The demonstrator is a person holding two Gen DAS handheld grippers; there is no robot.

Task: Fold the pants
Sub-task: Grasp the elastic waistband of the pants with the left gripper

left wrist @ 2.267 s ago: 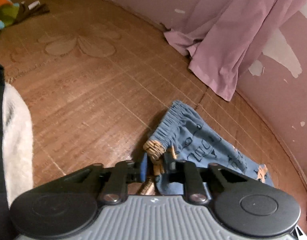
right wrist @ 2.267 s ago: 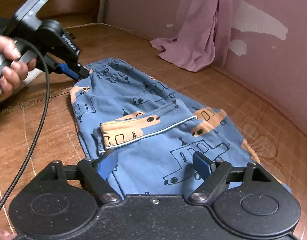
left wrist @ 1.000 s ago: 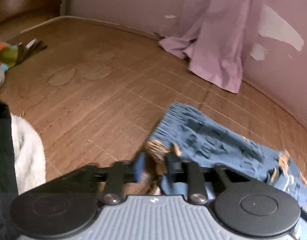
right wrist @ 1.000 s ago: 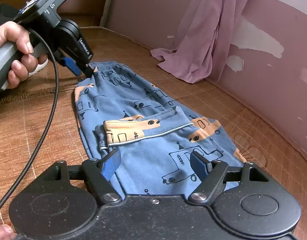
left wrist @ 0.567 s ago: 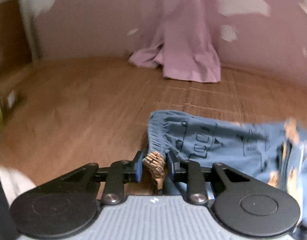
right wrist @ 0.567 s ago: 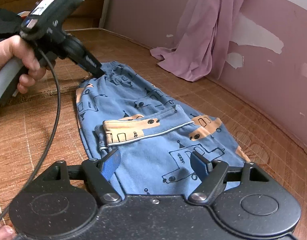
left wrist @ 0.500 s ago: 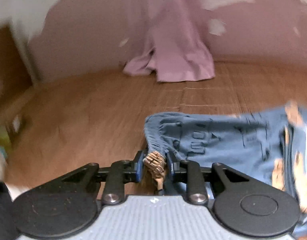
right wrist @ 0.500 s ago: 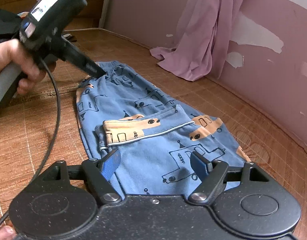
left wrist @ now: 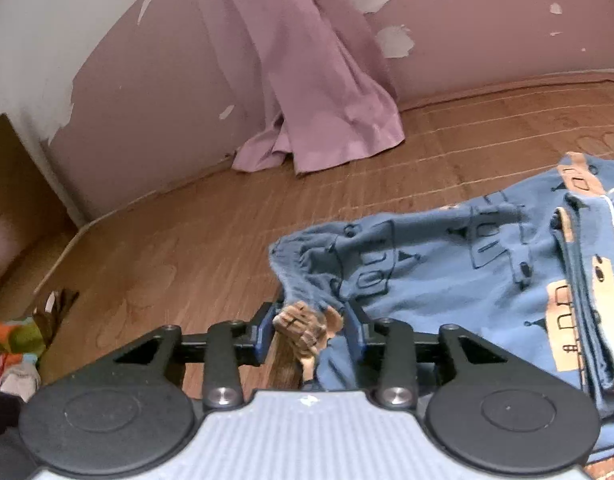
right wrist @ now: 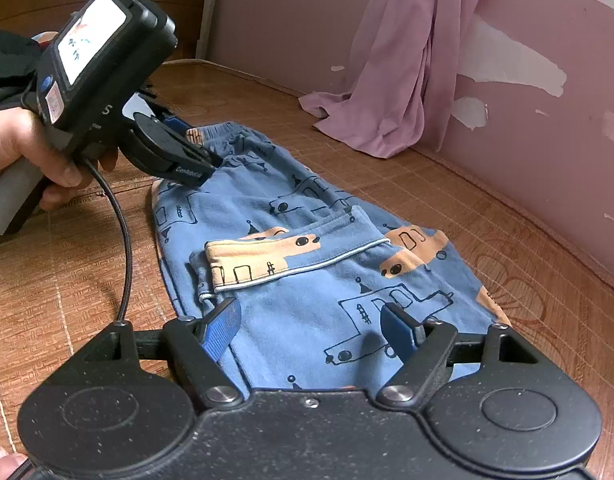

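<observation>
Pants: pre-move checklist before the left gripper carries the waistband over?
1. Left gripper clamped on the waistband: ok.
2. Right gripper open above the pants, holding nothing: ok.
3. Earlier fold lies flat mid-pants: ok.
4. Mat beside the pants bare: ok.
5. Cable trails close to the fabric edge: not ok.
6. Both waistband layers pinched: cannot tell.

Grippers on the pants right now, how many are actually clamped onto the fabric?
1. The left gripper is shut on the waistband of the pants. The right gripper hangs open over the near end, gripping nothing.
</observation>
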